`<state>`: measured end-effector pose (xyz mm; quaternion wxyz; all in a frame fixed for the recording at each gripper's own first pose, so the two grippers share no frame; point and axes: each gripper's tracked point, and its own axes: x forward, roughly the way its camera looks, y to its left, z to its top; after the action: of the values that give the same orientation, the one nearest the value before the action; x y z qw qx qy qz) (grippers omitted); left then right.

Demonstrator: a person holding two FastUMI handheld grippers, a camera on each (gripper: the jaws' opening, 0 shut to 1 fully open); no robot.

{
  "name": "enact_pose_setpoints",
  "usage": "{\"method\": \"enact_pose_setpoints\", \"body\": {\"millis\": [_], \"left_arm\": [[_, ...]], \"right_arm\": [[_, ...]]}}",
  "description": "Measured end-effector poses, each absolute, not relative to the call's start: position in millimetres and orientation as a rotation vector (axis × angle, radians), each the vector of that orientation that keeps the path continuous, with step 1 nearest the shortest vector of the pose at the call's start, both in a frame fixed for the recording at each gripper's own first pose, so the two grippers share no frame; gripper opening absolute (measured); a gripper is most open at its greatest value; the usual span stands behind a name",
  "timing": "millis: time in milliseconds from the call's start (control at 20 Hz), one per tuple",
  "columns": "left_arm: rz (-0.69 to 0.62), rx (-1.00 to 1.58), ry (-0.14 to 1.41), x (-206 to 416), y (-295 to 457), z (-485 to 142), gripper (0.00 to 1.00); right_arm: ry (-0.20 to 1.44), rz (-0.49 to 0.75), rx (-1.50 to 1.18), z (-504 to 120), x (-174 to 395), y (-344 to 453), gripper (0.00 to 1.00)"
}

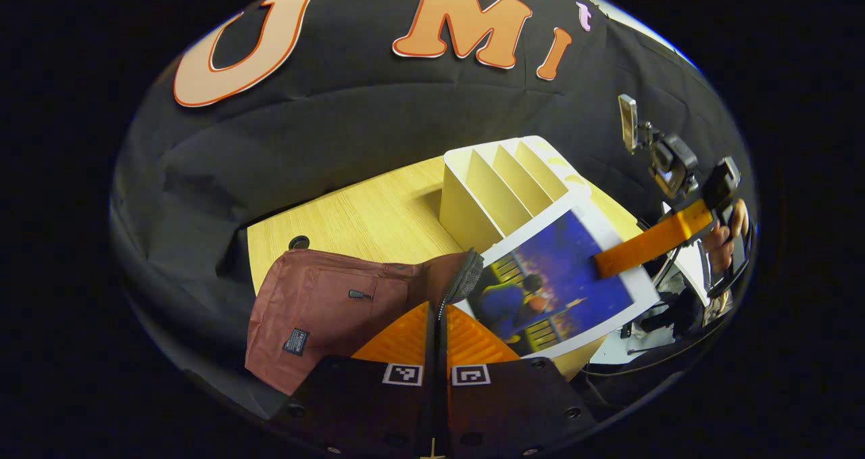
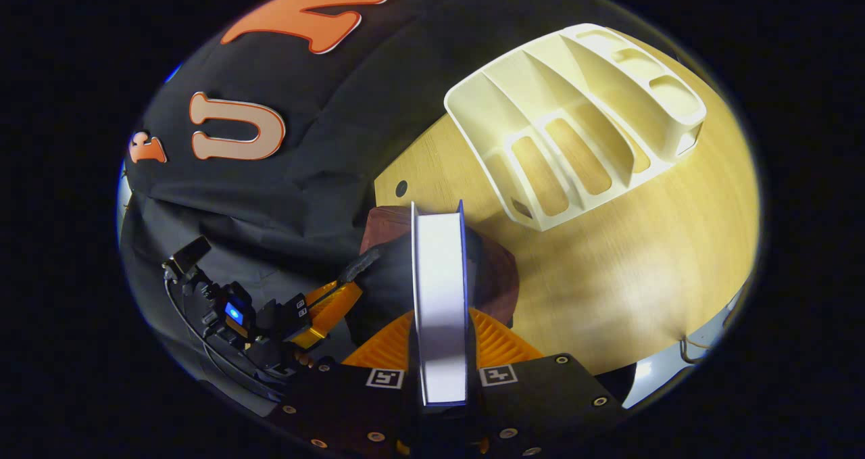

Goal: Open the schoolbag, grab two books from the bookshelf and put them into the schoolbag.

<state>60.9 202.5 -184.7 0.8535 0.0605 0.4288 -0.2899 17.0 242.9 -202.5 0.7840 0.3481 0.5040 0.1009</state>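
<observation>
The maroon schoolbag (image 1: 317, 303) lies on the wooden table (image 1: 378, 215). My left gripper (image 1: 436, 307) is shut on the zipper edge (image 1: 466, 276) of its mouth and holds it up. A book with a blue cover (image 1: 561, 276) hangs tilted over that mouth, and my right gripper (image 1: 603, 264) is clamped on its white border. In the right gripper view the book (image 2: 439, 276) stands edge-on between the orange fingers (image 2: 497, 341) of my right gripper (image 2: 439, 317), over the dark bag opening (image 2: 385, 290). The left gripper (image 2: 344, 286) pulls the bag edge off to the left.
The cream bookshelf (image 1: 503, 188), its slots (image 2: 574, 128) empty, stands on the table behind the bag. A round cable hole (image 1: 299, 242) sits near the table's far corner. A hand (image 1: 726, 236) holds the right gripper's handle. Bare wood (image 2: 642, 256) spreads right of the bag.
</observation>
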Motion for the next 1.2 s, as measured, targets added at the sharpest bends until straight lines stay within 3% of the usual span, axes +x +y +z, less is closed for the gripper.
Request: {"method": "enact_pose_setpoints", "body": {"millis": [600,1200], "left_arm": [[-0.674,0.159,0.868,49.0,182.2,-170.8,0.02],[-0.707,0.223,0.85,39.4,169.9,-164.0,0.02]], "right_arm": [[1.025,0.263,1.007,-271.9,36.5,319.0,0.25],[0.975,0.293,1.011,-300.0,66.1,369.0,0.26]]}}
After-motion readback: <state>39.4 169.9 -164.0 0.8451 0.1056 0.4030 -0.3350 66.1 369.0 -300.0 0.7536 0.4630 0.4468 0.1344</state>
